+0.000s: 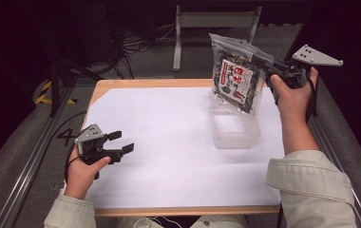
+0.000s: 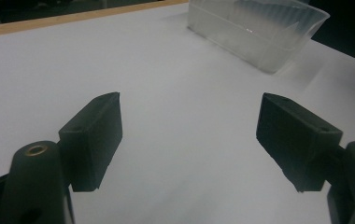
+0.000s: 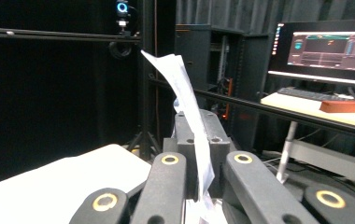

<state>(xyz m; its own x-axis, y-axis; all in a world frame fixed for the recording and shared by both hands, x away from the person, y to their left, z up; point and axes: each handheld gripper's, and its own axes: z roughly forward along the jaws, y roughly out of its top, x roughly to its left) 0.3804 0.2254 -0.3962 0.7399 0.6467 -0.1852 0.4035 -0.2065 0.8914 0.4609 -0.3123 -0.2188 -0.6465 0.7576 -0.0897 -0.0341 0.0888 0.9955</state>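
Hanging above the far right part of the table point(image 1: 121, 209), a clear zip-top bag of dried seaweed point(image 1: 236, 76) with a red-and-white label is pinched at its upper right edge by the right gripper point(image 1: 270, 66), whose jaws are closed on the plastic. In the right gripper view the bag's thin edge point(image 3: 189, 112) rises tilted from between the two black jaws pressed together on it, with a lit monitor point(image 3: 327, 46) and a desk in the dark room beyond. The bag's lower end hangs just over a clear plastic container point(image 1: 235, 129) that sits on the white sheet point(image 1: 169, 142) covering the wooden table, toward the right side; whether bag and container touch cannot be told. Near the left edge, the left gripper point(image 1: 121, 141) is held low over the sheet by the person's left hand point(image 1: 84, 170), its jaws spread apart with nothing between them. The left gripper view shows those spread jaws over bare white paper, with the container point(image 2: 264, 32) at the far right.
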